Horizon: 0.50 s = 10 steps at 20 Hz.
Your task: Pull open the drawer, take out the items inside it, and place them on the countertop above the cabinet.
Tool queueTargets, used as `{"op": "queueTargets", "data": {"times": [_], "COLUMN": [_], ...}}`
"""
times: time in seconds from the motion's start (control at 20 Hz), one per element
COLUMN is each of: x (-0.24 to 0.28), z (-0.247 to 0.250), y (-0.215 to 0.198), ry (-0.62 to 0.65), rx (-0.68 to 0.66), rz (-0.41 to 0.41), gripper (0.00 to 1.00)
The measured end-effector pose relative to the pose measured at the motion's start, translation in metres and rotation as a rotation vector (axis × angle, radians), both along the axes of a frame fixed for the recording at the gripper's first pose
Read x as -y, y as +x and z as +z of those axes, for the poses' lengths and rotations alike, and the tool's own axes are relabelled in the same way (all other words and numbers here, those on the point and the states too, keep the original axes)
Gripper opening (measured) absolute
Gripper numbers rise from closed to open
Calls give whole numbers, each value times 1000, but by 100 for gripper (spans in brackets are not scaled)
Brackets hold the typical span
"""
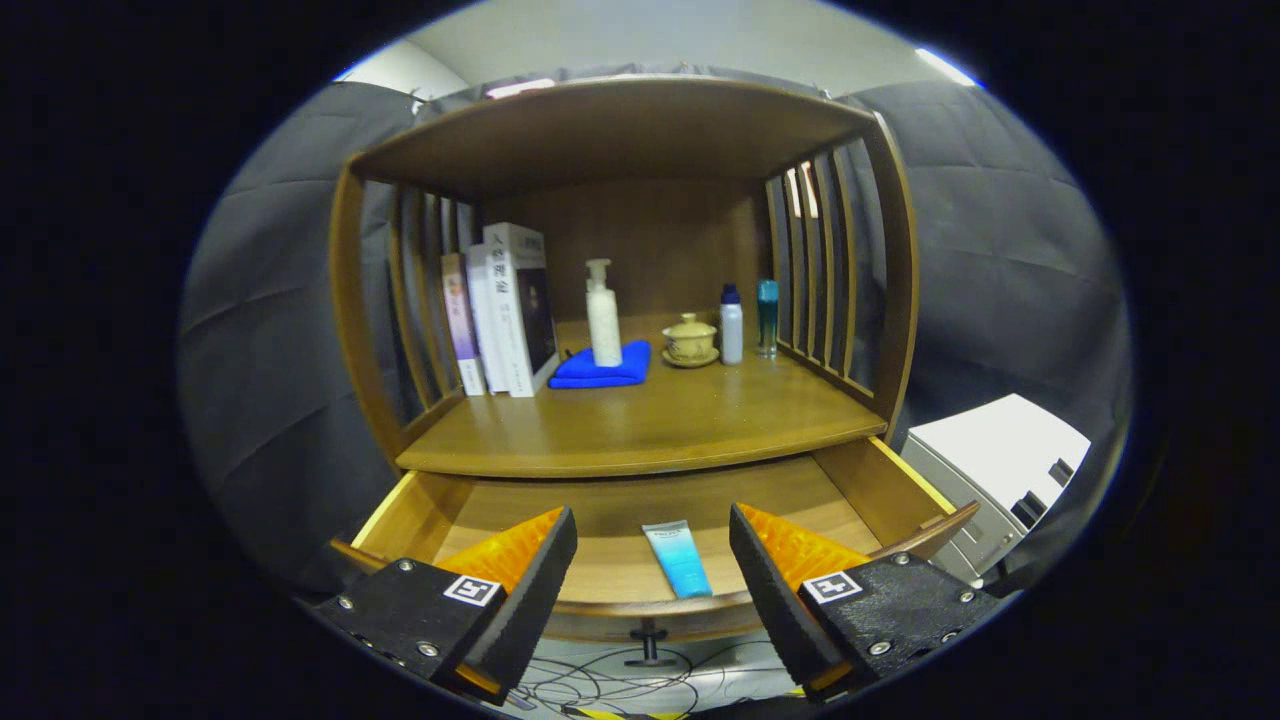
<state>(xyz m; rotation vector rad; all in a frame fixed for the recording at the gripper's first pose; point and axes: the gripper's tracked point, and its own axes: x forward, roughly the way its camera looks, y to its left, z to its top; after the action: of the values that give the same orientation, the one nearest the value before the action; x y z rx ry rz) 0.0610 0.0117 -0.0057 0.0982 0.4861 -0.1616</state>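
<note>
The wooden drawer (860, 490) under the cabinet's countertop (640, 420) is pulled out. A light blue tube (679, 558) lies flat on its floor near the front wall. My gripper (652, 560) hovers open above the drawer's front edge, its two black-and-orange fingers (540, 575) standing either side of the tube without touching it. The drawer's small dark knob (649, 640) shows below the front panel, between the fingers.
On the countertop stand books (510, 310), a white pump bottle (602, 315) on a folded blue cloth (600, 368), a lidded tea cup (690, 340), a small white bottle (732, 325) and a teal bottle (767, 315). A white box (1000, 460) sits to the right; cables (610, 685) lie on the floor.
</note>
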Motion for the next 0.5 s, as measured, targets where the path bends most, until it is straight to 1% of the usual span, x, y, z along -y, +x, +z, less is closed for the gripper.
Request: {"op": "queueTargets", "data": {"times": [0.15,0.3,0.5], "x": [17,29,36], "z": [-28,-59,-88], "y": [20,28,38], "ry": [9,-6,22], "rx": [-117,-237,-368], "rz": [-30,-27,-39], "gripper": [94,94,94]}}
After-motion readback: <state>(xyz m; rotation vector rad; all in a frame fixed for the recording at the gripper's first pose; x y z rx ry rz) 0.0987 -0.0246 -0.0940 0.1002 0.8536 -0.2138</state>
